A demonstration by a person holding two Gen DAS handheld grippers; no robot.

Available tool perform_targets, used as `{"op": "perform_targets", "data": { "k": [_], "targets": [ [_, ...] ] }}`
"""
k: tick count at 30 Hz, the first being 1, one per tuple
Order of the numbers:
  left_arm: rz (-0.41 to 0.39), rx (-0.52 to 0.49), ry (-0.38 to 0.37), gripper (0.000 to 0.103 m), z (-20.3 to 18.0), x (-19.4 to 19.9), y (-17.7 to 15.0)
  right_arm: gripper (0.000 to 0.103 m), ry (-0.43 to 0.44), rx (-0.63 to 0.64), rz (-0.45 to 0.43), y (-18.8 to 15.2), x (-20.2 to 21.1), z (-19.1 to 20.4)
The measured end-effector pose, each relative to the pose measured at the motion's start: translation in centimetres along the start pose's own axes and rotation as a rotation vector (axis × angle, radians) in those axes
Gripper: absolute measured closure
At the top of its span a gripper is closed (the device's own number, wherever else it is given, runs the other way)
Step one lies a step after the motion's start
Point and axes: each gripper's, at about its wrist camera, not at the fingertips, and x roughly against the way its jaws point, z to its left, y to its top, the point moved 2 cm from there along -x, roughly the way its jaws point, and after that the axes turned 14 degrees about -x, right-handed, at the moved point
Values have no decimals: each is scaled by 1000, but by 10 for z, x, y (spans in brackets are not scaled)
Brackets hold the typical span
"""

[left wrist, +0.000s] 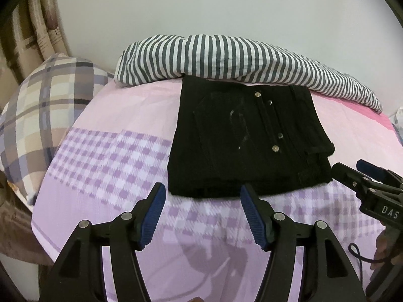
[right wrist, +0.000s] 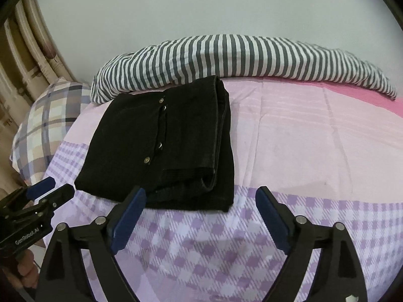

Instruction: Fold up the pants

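Pants (left wrist: 249, 141), black, lie folded into a thick rectangular stack on the bed (left wrist: 105, 151), their far edge touching the striped blanket (left wrist: 226, 60) that runs along the wall. Four metal studs show in a line on the top layer. In the right wrist view the pants (right wrist: 163, 146) show stacked layers along their right side, with a hem edge curling at the near corner.

The left gripper (left wrist: 202, 214) hovers over the checked part of the bed sheet, just on the near side of the pants, its jaws spread wide and holding nothing; the blue pads (left wrist: 151, 216) face each other. The right gripper (right wrist: 200, 216) hangs near the near right corner of the pants, jaws likewise released and empty.

From the left wrist view the right gripper (left wrist: 352, 173) enters beside the pants' right near corner, with white letters "DAS" readable on its body. From the right wrist view the left gripper (right wrist: 58, 188) sits by the pants' left near corner, its body printed "GenRobot.AI".

A plaid pillow (left wrist: 37, 115) lies left of the pants, against the curtain (left wrist: 32, 32).
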Motion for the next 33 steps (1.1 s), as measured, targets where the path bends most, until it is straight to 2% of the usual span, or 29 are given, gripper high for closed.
{"op": "perform_targets", "data": {
  "k": [4, 12, 33],
  "targets": [
    [-4, -1, 13, 40, -2, 5, -8, 12, -24, 27, -9, -9, 3, 7],
    [-27, -24, 45, 40, -8, 12, -14, 12, -40, 74, -4, -22, 7, 21],
    [-27, -41, 33, 40, -15, 13, -15, 11, -46, 85, 5, -28, 13, 22]
  ]
}}
